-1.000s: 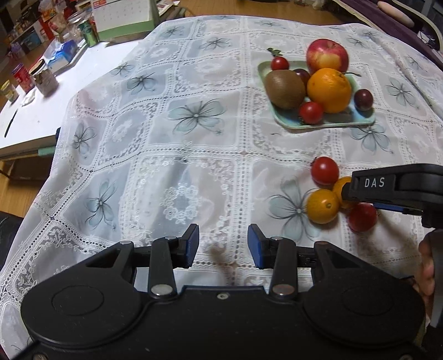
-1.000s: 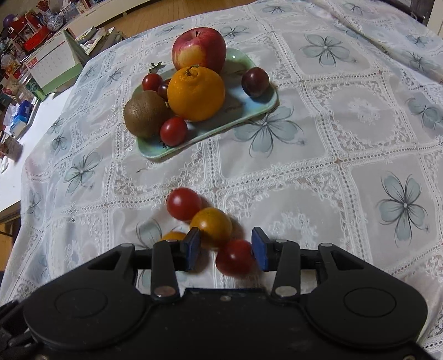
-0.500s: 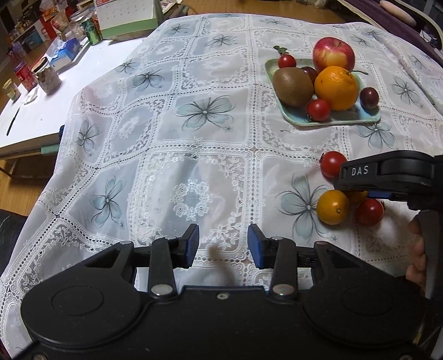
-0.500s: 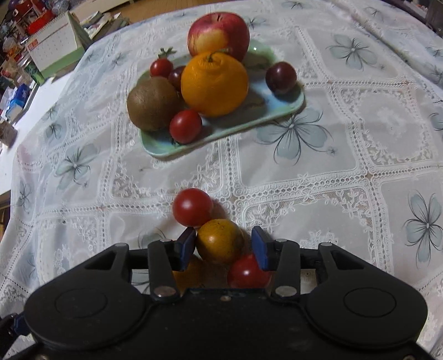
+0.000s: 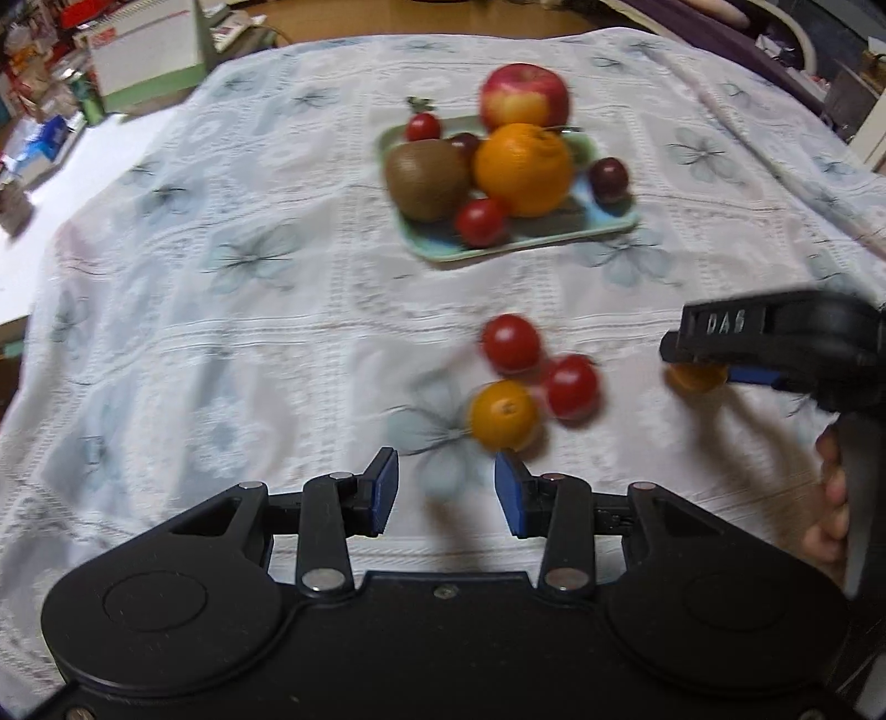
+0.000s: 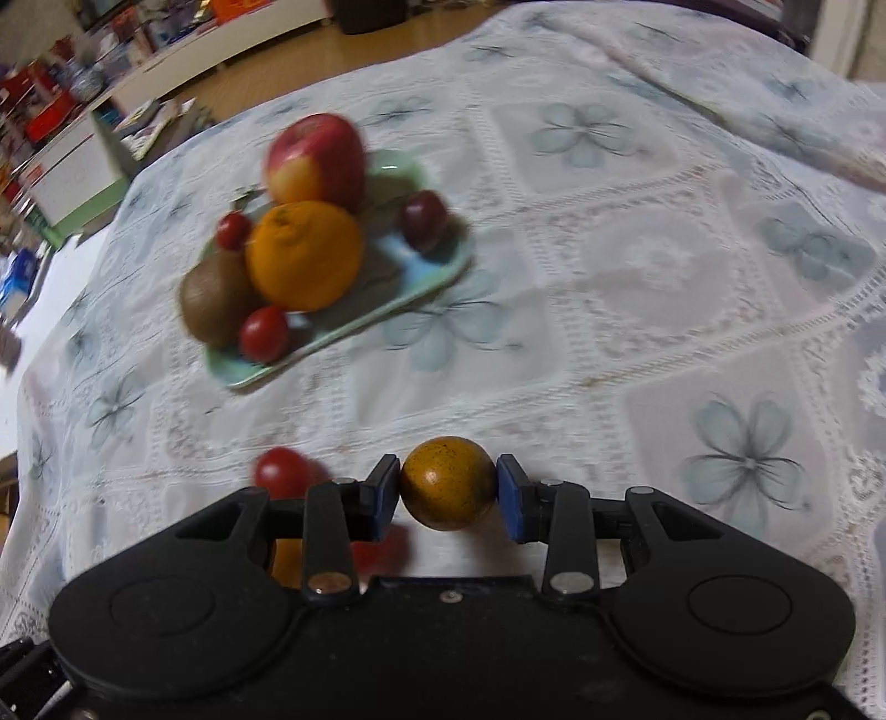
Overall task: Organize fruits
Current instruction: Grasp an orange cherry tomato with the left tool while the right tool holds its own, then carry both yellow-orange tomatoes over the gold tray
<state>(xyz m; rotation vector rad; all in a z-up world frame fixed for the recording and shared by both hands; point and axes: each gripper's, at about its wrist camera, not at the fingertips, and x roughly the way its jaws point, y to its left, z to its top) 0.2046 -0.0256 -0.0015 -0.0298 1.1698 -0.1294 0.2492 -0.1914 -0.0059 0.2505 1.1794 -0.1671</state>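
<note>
Wooden floor [image 5: 354, 22], cluttered shelves [image 6: 50, 99] behind

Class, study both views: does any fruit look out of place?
Yes. Three small fruits lie loose on the tablecloth, short of the green tray: two red tomatoes and a small orange fruit. A fourth, speckled orange fruit, is clamped in the right gripper. Nothing looks spilled or damaged.

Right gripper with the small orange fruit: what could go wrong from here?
The right gripper pinches the small orange fruit only at its round sides, so it might slip or roll out. The tray is already crowded, so it may roll off. Loose tomatoes lie nearby and could get knocked.
</note>
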